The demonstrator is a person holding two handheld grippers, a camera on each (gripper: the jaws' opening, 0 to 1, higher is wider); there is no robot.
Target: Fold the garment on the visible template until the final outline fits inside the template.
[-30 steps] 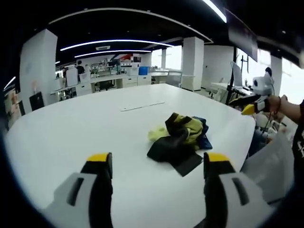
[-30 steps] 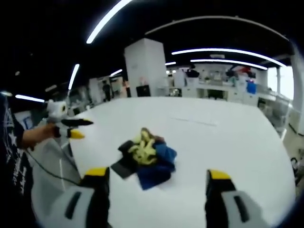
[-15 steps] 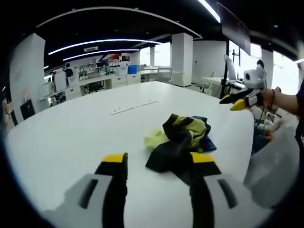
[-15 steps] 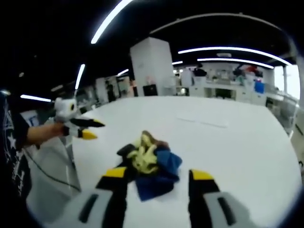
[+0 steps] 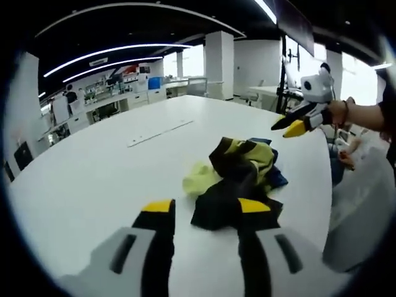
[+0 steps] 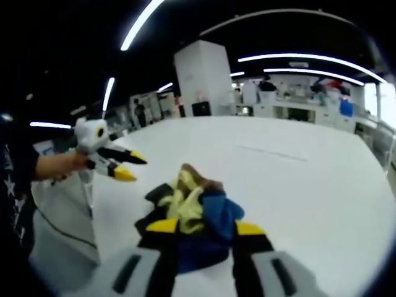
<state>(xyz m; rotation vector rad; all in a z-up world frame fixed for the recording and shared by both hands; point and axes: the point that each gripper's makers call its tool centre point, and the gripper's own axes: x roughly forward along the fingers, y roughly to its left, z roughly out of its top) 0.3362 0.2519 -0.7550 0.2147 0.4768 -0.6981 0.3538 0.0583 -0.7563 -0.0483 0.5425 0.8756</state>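
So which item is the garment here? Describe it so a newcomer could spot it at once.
Start from the big white oval table. Near its edge on the person's side lies a crumpled heap of black, pale yellow and blue cloth, just ahead of both pairs of yellow-tipped tongs. It is the sole soft, coloured thing on the table; the other item is a thin pale flat strip farther back.

Garment (image 5: pixel 238 176): one crumpled heap, not spread; no flat outline.
Colours: black, pale yellow-green and blue panels mixed; in the right gripper view (image 6: pixel 195 213) blue lies nearest, yellow on top, black to the left.
Pose: bunched and raised in the middle; a black flap trails flat toward the left gripper view's camera.
Place: on the white table (image 5: pixel 93 167); near its edge.
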